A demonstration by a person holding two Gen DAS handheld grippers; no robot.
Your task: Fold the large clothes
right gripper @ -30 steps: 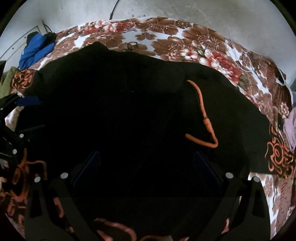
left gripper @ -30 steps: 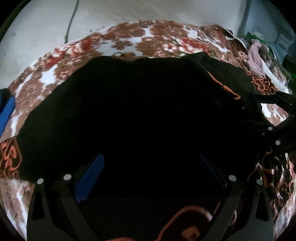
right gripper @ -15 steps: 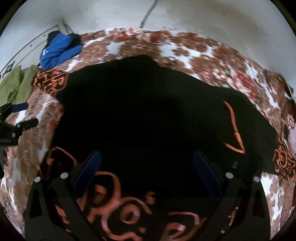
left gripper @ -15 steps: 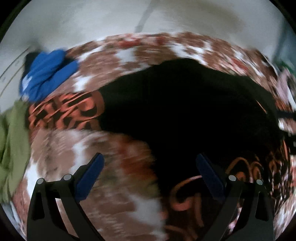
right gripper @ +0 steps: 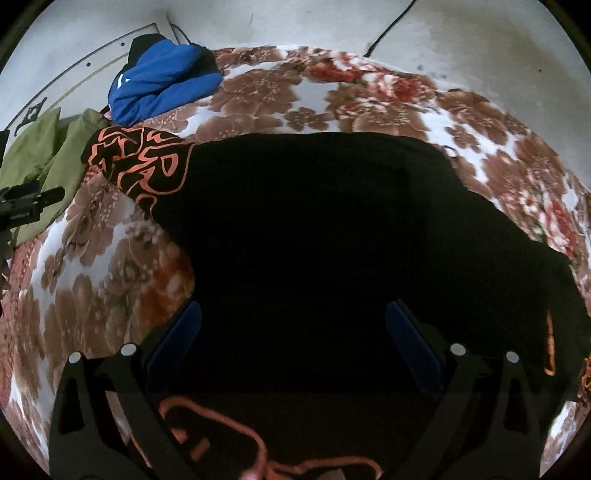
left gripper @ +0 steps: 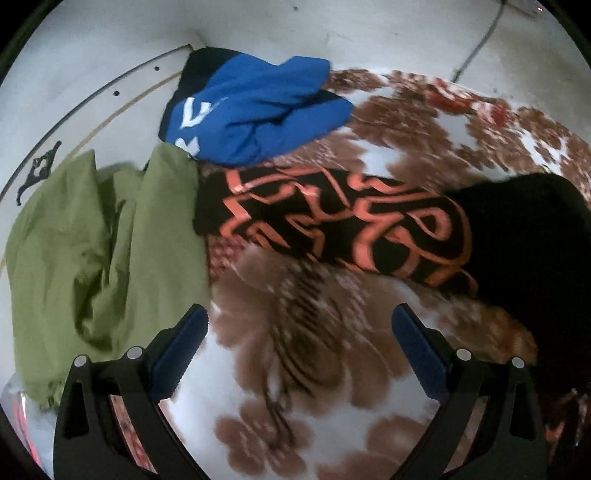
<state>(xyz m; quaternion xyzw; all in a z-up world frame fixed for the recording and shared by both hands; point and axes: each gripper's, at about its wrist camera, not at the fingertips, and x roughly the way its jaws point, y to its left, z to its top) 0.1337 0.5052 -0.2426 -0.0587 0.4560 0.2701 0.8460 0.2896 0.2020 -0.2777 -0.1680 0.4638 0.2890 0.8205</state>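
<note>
A large black garment (right gripper: pixel 314 229) with orange scrollwork lies spread on a floral bedspread (right gripper: pixel 258 92). Its patterned sleeve (left gripper: pixel 343 225) stretches left across the left wrist view, with the black body (left gripper: pixel 532 251) at the right edge. My left gripper (left gripper: pixel 299 332) is open above bare bedspread (left gripper: pixel 295 362), short of the sleeve. My right gripper (right gripper: pixel 291 332) is open over the garment's body, nothing between its fingers. An orange drawstring (right gripper: pixel 550 343) shows at the right. The sleeve (right gripper: pixel 140 166) also shows at upper left in the right wrist view.
A blue garment (left gripper: pixel 255 110) and an olive-green garment (left gripper: pixel 96 251) lie heaped at the bed's left end, beside a pale wall (left gripper: pixel 92 48). The left gripper's tip (right gripper: pixel 26 203) shows at the left edge of the right wrist view. A cable (right gripper: pixel 388 26) runs down the wall.
Both views have swung left. The left gripper moved off the black garment toward the sleeve end, bringing the blue and green clothes into view. The right gripper shifted left over the body.
</note>
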